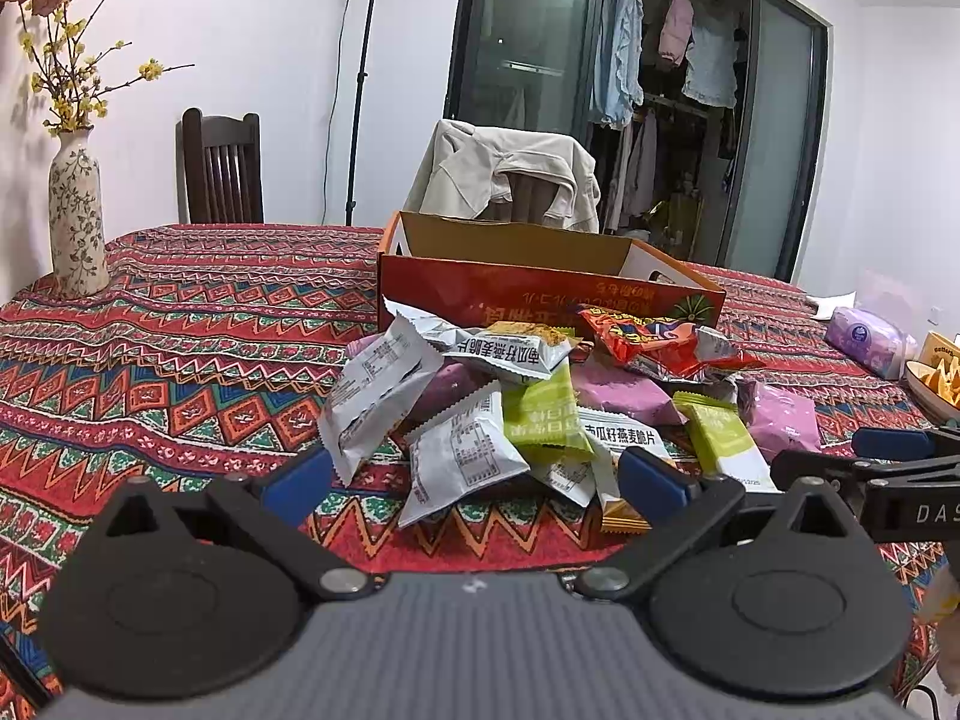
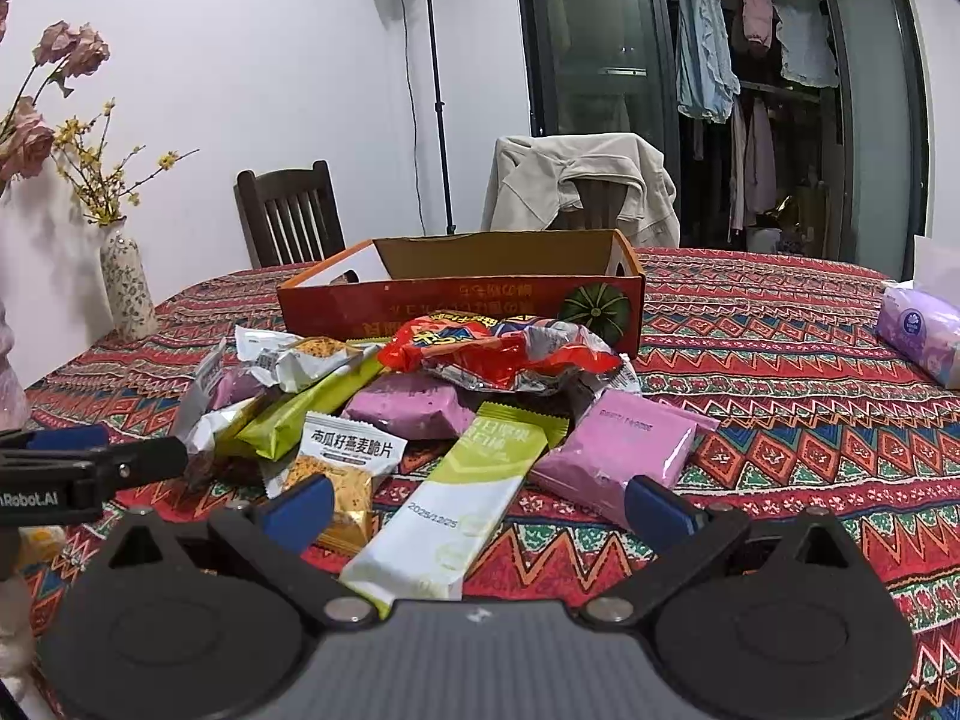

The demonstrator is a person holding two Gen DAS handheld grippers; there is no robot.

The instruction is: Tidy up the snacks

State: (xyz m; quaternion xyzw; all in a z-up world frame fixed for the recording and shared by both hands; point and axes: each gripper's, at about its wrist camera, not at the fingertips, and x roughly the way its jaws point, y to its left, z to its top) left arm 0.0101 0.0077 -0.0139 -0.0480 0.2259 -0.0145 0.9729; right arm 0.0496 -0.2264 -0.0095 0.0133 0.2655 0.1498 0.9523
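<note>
Both grippers, left [image 1: 474,480] and right [image 2: 477,507], spread wide, holding nothing.
Snack pile [image 2: 420,396] sits mid-frame before the box [image 2: 480,294], so I'm guessing packets go in there.

snack pile [image 2: 432,414] before box [image 2: 462,300], vase [image 2: 127,285] left, perhaps tissues [image 2: 921,327] right

My left gripper [image 1: 474,483] and right gripper [image 2: 478,503] — both spread wide, holding nothing — hover level, side by side.
</note>
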